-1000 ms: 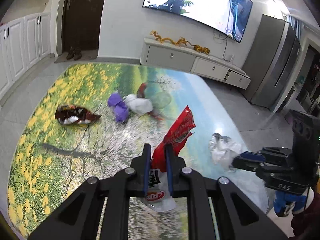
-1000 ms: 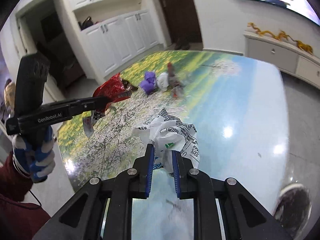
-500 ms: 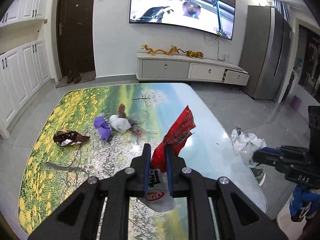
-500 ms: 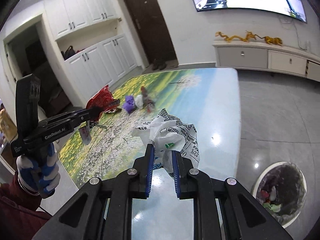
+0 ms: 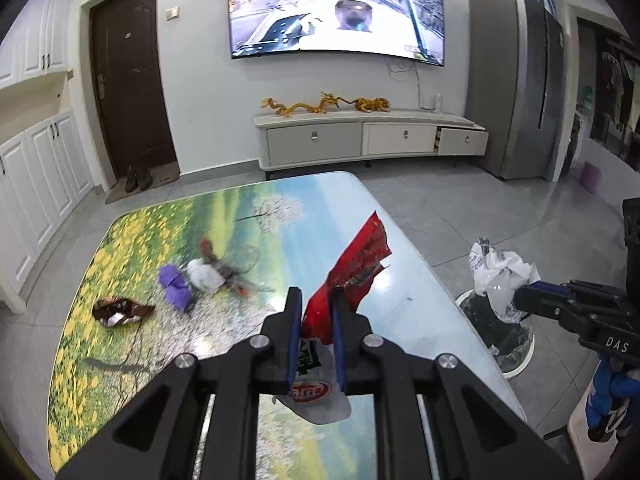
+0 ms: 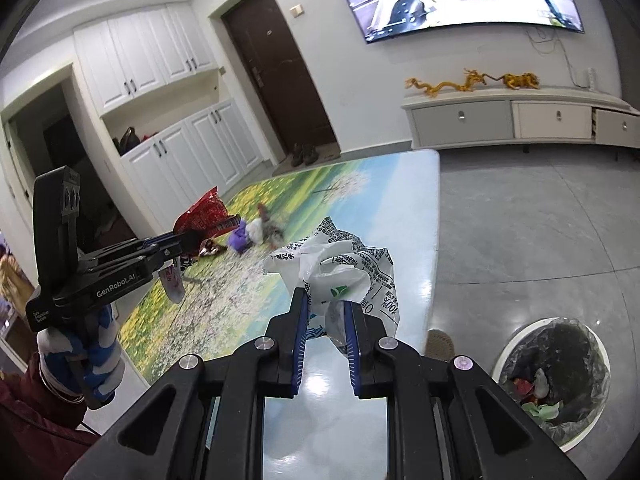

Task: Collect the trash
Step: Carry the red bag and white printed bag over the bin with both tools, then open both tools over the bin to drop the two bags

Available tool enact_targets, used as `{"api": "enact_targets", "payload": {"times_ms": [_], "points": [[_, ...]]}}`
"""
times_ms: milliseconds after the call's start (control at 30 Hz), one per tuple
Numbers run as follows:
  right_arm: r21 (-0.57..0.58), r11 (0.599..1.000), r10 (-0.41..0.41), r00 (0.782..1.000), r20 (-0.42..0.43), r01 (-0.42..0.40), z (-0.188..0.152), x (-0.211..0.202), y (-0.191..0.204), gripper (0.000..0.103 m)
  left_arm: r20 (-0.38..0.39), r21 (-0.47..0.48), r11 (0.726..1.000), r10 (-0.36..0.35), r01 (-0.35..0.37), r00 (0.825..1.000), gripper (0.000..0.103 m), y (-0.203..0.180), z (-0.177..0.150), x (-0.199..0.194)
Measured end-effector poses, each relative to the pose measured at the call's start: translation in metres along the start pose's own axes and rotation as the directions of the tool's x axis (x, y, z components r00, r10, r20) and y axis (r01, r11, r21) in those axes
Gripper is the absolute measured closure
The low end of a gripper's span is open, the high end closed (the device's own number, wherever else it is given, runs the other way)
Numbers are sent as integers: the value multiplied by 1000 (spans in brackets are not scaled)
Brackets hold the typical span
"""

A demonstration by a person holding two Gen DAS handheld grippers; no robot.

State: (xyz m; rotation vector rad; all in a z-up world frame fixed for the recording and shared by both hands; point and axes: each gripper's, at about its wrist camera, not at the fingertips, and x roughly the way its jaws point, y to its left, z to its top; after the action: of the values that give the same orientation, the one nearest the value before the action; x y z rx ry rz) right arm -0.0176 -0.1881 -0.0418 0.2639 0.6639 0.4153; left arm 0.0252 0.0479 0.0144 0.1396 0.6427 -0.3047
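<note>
My left gripper (image 5: 316,312) is shut on a red snack wrapper (image 5: 356,264) and holds it above the picture-printed table (image 5: 132,248). My right gripper (image 6: 326,308) is shut on a crumpled white plastic bag (image 6: 344,264), held beyond the table's right edge near a round trash bin (image 6: 556,380) with a black liner on the floor. In the left wrist view the bag (image 5: 500,276) hangs over the bin (image 5: 500,340). On the table lie a brown wrapper (image 5: 118,314), a purple scrap (image 5: 174,290) and a white wad (image 5: 204,276).
A white TV cabinet (image 5: 368,144) stands against the far wall under a television. White cupboards (image 5: 36,184) line the left wall beside a dark door (image 5: 128,80). A grey fridge (image 5: 520,92) stands at the right. Grey tiled floor surrounds the table.
Both grippers have risen and pulled back from the table with their loads. The right gripper has swung right, so the trash bin now lies close below it.
</note>
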Motion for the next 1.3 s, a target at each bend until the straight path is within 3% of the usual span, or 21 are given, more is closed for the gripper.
{"api": "enact_targets", "payload": {"times_ms": [367, 600, 900, 1100, 1233, 1300], "points": [[146, 981, -139, 987, 85, 126, -12, -45, -72, 86, -34, 168, 980, -100, 105, 994, 89, -90, 29, 38], [263, 939, -250, 965, 85, 220, -24, -66, -132, 86, -106, 249, 942, -203, 224, 973, 89, -164, 41, 78], [376, 869, -349, 937, 3, 322, -40, -58, -195, 85, -257, 225, 900, -315, 373, 914, 89, -244, 50, 146], [422, 829, -384, 922, -46, 367, -44, -45, -227, 82, -316, 154, 881, -385, 447, 867, 87, -271, 51, 178], [443, 808, -392, 916, -85, 387, -52, -35, -240, 75, -352, 83, 850, -464, 520, 813, 85, -280, 54, 196], [448, 800, -398, 912, -103, 400, -55, -32, -244, 73, -364, 48, 834, -498, 550, 787, 71, -281, 55, 201]]}}
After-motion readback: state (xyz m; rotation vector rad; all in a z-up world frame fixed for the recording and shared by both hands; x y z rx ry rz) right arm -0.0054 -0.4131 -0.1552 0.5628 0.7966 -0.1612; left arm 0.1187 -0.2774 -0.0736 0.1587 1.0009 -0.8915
